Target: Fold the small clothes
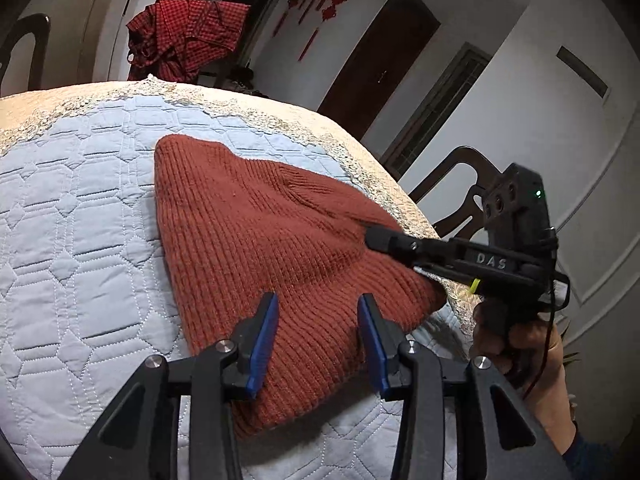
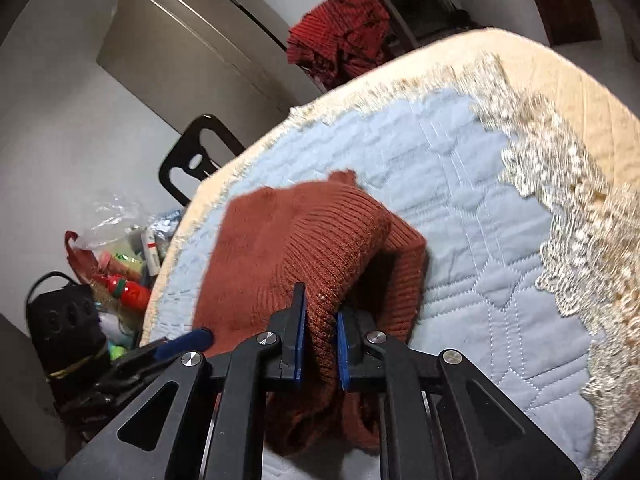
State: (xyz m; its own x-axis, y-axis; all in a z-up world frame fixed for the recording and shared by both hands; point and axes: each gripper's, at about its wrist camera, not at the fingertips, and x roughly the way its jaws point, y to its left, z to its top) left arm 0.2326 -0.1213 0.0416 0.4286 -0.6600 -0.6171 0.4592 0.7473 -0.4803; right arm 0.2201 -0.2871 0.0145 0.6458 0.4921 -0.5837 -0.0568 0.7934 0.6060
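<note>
A rust-brown knitted beanie (image 1: 256,240) lies on a light blue quilted cover (image 1: 80,220) on the table. My left gripper (image 1: 318,312) is open, its blue pads just above the beanie's near edge, holding nothing. My right gripper (image 1: 370,238) comes in from the right and pinches the beanie's right edge. In the right wrist view the right gripper (image 2: 320,312) is shut on a raised fold of the beanie (image 2: 304,240), lifting that edge off the cover (image 2: 480,220). The left gripper's blue fingertip (image 2: 188,340) shows at lower left.
A lace-trimmed cream tablecloth (image 1: 280,120) lies under the blue cover. A red checked cloth (image 1: 184,36) hangs beyond the far edge. Dark wooden chairs (image 1: 460,184) stand around the table. A bag of clutter with a red bottle (image 2: 128,292) sits off the table's side.
</note>
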